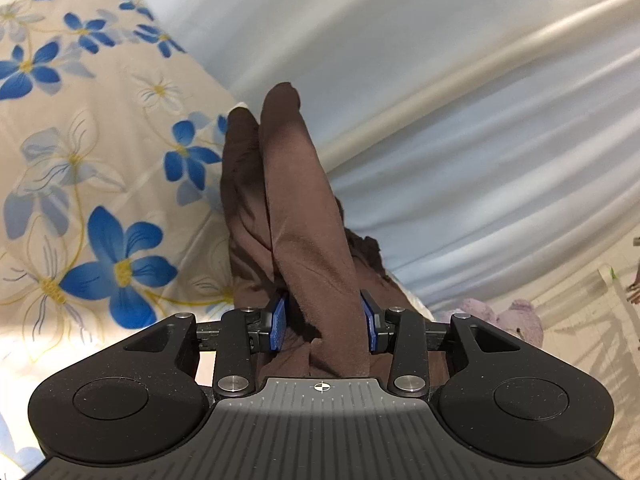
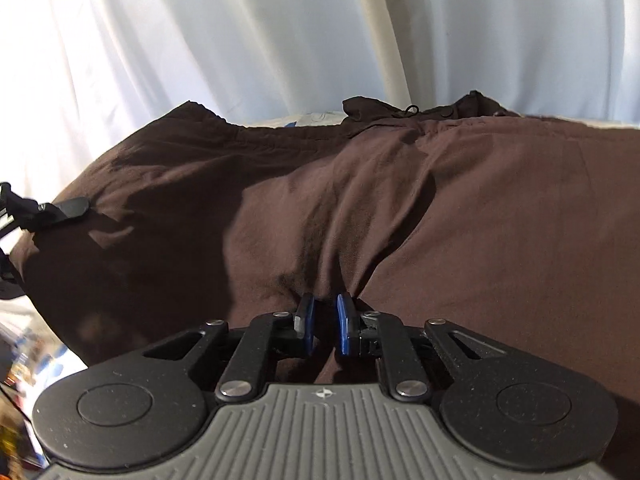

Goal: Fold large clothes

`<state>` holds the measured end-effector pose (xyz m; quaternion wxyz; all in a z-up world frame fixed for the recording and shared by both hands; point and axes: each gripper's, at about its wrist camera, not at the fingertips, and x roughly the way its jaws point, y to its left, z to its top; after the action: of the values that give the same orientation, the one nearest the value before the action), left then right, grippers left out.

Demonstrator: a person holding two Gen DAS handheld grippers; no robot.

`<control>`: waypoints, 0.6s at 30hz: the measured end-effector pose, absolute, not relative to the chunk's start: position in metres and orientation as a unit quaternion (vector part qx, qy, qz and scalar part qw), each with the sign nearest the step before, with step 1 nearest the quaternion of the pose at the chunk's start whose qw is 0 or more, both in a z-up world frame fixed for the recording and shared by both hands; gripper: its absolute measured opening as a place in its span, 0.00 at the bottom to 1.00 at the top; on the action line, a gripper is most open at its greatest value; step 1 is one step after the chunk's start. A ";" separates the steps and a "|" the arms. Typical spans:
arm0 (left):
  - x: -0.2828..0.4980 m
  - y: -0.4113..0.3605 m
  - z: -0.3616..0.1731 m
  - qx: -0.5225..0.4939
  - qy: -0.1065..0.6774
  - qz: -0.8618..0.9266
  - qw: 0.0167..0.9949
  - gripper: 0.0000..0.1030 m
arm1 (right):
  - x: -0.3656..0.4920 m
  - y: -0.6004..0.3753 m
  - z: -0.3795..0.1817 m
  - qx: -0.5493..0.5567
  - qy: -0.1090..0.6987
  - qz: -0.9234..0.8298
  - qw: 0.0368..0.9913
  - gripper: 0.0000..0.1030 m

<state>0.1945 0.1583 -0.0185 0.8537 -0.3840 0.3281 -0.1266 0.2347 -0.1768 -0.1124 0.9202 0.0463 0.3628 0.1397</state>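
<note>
While the brown garment (image 2: 360, 200) lies spread across the floral bed (image 1: 80, 160), the left gripper (image 1: 326, 320) clamps a thick bunched fold and the right gripper (image 2: 324, 324) pinches a ridge; uneven lifting could slip fabric from either pair of jaws, skewing the fold.

White curtain (image 2: 248, 32) behind – blue-flowered bedsheet (image 1: 80, 168) in bright daylight

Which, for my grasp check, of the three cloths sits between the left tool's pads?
The brown garment; the flowered sheet and pale curtain lie outside the left tool.
</note>
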 end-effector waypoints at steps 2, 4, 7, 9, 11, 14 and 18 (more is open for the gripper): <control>0.198 0.149 -0.012 -0.375 0.326 -0.140 0.856 0.39 | 0.226 -0.185 -0.105 0.069 0.337 0.146 0.927 0.12; 0.202 0.137 -0.007 -0.362 0.330 -0.159 0.857 0.39 | 0.220 -0.190 -0.110 0.080 0.324 0.140 0.932 0.12; 0.208 0.115 0.001 -0.342 0.328 -0.181 0.862 0.39 | 0.231 -0.197 -0.125 0.100 0.369 0.154 0.911 0.06; 0.213 0.097 0.007 -0.325 0.327 -0.199 0.865 0.39 | 0.232 -0.205 -0.120 0.128 0.378 0.163 0.902 0.06; 0.220 0.074 0.011 -0.304 0.333 -0.224 0.864 0.39 | 0.228 -0.219 -0.118 0.171 0.374 0.174 0.895 0.06; 0.228 0.032 0.005 -0.266 0.353 -0.262 0.858 0.40 | 0.211 -0.237 -0.112 0.206 0.354 0.179 0.894 0.06; 0.236 -0.018 -0.027 -0.236 0.387 -0.288 0.844 0.44 | 0.185 -0.270 -0.088 0.212 0.311 0.156 0.913 0.10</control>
<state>0.2364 -0.0178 -0.0272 0.8436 -0.2355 0.3870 -0.2884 0.1852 -0.2702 -0.0881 0.9132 0.2119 0.3110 0.1560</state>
